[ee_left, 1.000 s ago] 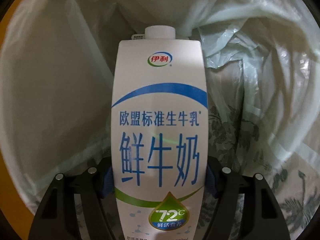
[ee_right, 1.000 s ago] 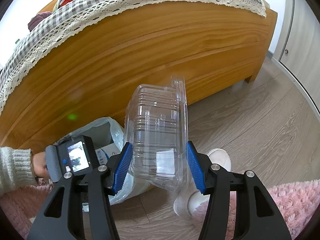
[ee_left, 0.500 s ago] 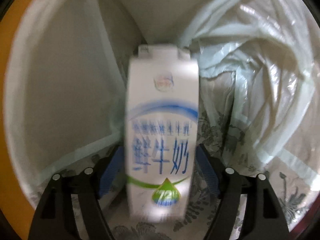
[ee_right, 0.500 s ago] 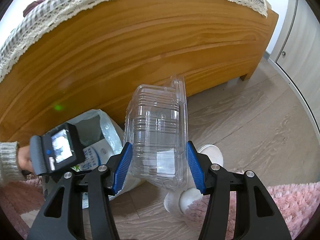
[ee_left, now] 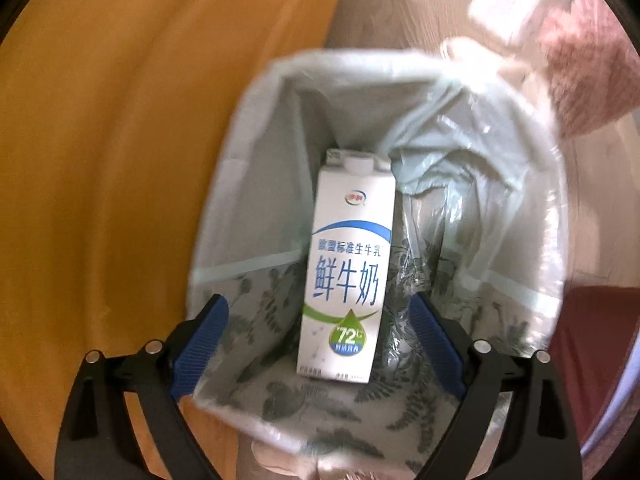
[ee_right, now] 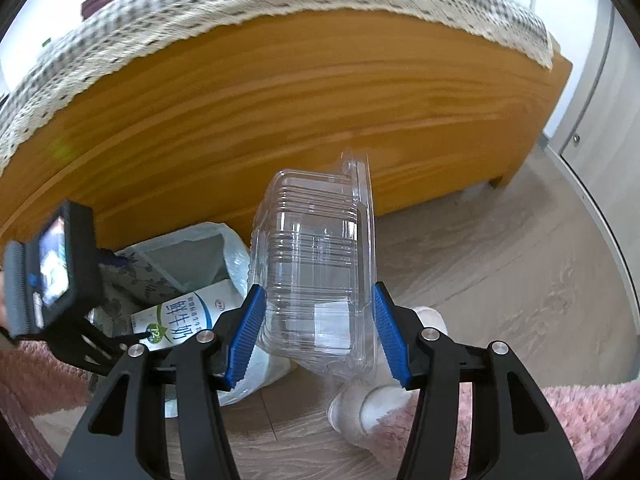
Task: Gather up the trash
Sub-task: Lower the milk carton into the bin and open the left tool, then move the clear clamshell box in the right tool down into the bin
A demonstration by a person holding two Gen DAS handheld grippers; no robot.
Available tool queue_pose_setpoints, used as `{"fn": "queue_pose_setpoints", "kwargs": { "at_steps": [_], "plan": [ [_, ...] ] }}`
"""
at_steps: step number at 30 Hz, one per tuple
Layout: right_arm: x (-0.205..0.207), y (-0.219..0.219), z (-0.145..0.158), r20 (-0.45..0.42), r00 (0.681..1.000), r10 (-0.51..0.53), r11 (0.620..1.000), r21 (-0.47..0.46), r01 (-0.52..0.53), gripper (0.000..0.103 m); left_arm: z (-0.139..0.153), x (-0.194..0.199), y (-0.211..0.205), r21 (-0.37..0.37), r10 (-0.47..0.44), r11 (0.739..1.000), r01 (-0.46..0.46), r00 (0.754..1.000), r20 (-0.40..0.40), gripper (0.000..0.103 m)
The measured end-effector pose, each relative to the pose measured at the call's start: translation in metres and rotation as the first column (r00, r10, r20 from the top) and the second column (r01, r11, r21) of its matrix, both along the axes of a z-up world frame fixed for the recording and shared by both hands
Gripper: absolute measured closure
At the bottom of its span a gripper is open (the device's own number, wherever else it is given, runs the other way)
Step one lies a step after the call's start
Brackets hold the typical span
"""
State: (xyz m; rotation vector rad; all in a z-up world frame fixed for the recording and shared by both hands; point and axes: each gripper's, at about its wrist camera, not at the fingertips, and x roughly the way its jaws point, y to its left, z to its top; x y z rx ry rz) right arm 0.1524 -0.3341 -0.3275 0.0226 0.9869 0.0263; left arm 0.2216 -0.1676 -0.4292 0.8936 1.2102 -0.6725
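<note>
The milk carton (ee_left: 346, 264) lies inside the trash bin (ee_left: 256, 168), which is lined with a pale, translucent bag (ee_left: 472, 148). It rests on the leaf-patterned inner wall of the bin with its white cap toward the far end, its printed face up, blue characters and a green droplet badge plain to read. The left claw (ee_left: 320, 344) hangs above the mouth of the bin, pointing almost straight down; its jaws have just been opening and now stand wide, with a clear gap between each blue pad and the carton (nothing is pressed between them). In the right wrist view the same carton (ee_right: 180, 320) shows through the bin's opening (ee_right: 188, 248), just beside the body of the left claw, whose small screen faces the camera.

The right claw (ee_right: 318, 336) holds a clear plastic clamshell container (ee_right: 316, 264) upright, the blue pads pressing on its two sides at its lower end, so the jaws sit at a middling width set by the box. The container is in the air, near the bin and to its right in this view.

Behind the bin runs the wooden side of a bed (ee_right: 280, 96), topped by a checked cover with a lace edge (ee_right: 248, 4). The wood-grain floor (ee_right: 500, 248) spreads to the right, and a pink shaggy rug (ee_right: 580, 420) lies at the lower edge. A white slipper (ee_right: 372, 404) shows below the container.
</note>
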Motion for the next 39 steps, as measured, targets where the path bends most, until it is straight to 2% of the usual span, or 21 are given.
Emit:
{"fn": "queue_pose_setpoints", "kwargs": {
  "at_steps": [4, 6, 8, 13, 16, 21, 24, 27, 28, 30, 31, 33, 34, 35, 36, 37, 39],
  "plan": [
    [-0.006, 0.009, 0.008, 0.027, 0.999, 0.039, 0.999, -0.008, -0.038, 0.049, 0.024, -0.028, 0.027, -0.050, 0.090, 0.995, -0.088, 0.995, 0.040, 0.009],
    [-0.008, 0.014, 0.011, 0.036, 0.997, 0.065, 0.998, -0.014, -0.064, 0.049, 0.045, -0.029, 0.029, -0.064, 0.142, 0.988, -0.138, 0.988, 0.060, 0.008],
    [-0.011, 0.021, 0.015, 0.042, 0.994, 0.105, 0.994, -0.026, -0.104, 0.049, 0.048, -0.043, 0.040, -0.078, 0.191, 0.979, -0.186, 0.979, 0.066, 0.008],
    [-0.017, 0.043, 0.023, 0.036, 0.968, 0.250, 0.963, -0.113, -0.244, 0.049, 0.068, -0.056, 0.058, -0.153, 0.351, 0.928, -0.340, 0.935, 0.054, 0.008],
    [-0.020, 0.057, 0.022, 0.007, 0.938, 0.345, 0.925, -0.171, -0.339, 0.050, 0.075, -0.062, 0.064, -0.174, 0.392, 0.910, -0.377, 0.918, 0.065, 0.008],
    [-0.024, 0.088, 0.018, -0.077, 0.871, 0.485, 0.832, -0.268, -0.486, 0.049, 0.078, -0.067, 0.078, -0.205, 0.460, 0.873, -0.443, 0.887, 0.043, 0.008],
    [-0.023, 0.101, 0.013, -0.140, 0.828, 0.543, 0.771, -0.309, -0.557, 0.049, 0.070, -0.066, 0.086, -0.205, 0.480, 0.862, -0.464, 0.877, 0.032, 0.008],
    [-0.021, 0.120, 0.001, -0.221, 0.762, 0.609, 0.666, -0.380, -0.642, 0.049, 0.069, -0.064, 0.094, -0.202, 0.503, 0.850, -0.487, 0.864, 0.030, 0.008],
    [-0.019, 0.128, -0.004, -0.264, 0.726, 0.635, 0.609, -0.408, -0.680, 0.049, 0.069, -0.062, 0.097, -0.205, 0.513, 0.842, -0.498, 0.858, 0.025, 0.008],
    [-0.019, 0.138, -0.010, -0.325, 0.670, 0.668, 0.521, -0.439, -0.732, 0.050, 0.070, -0.059, 0.102, -0.214, 0.528, 0.831, -0.513, 0.849, 0.014, 0.008],
    [-0.020, 0.147, -0.014, -0.372, 0.625, 0.687, 0.450, -0.457, -0.767, 0.049, 0.070, -0.057, 0.105, -0.218, 0.537, 0.825, -0.521, 0.844, 0.016, 0.008],
    [-0.021, 0.159, -0.021, -0.442, 0.556, 0.704, 0.339, -0.479, -0.810, 0.050, 0.072, -0.053, 0.109, -0.218, 0.550, 0.818, -0.532, 0.835, 0.026, 0.008],
    [-0.023, 0.167, -0.026, -0.492, 0.507, 0.708, 0.264, -0.482, -0.835, 0.050, 0.072, -0.051, 0.111, -0.218, 0.553, 0.816, -0.535, 0.832, 0.027, 0.008],
    [-0.023, 0.172, -0.030, -0.524, 0.476, 0.706, 0.217, -0.481, -0.850, 0.050, 0.071, -0.050, 0.113, -0.216, 0.557, 0.814, -0.540, 0.830, 0.025, 0.008],
    [-0.024, 0.178, -0.036, -0.569, 0.432, 0.699, 0.152, -0.472, -0.868, 0.050, 0.069, -0.049, 0.116, -0.209, 0.562, 0.812, -0.546, 0.827, 0.022, 0.008],
    [-0.025, 0.182, -0.041, -0.598, 0.403, 0.693, 0.110, -0.465, -0.879, 0.050, 0.067, -0.049, 0.118, -0.200, 0.564, 0.811, -0.549, 0.825, 0.020, 0.008],
    [-0.027, 0.193, -0.055, -0.674, 0.322, 0.665, -0.010, -0.439, -0.899, 0.050, 0.063, -0.047, 0.123, -0.182, 0.566, 0.812, -0.554, 0.825, 0.015, 0.008]
  ]
}}
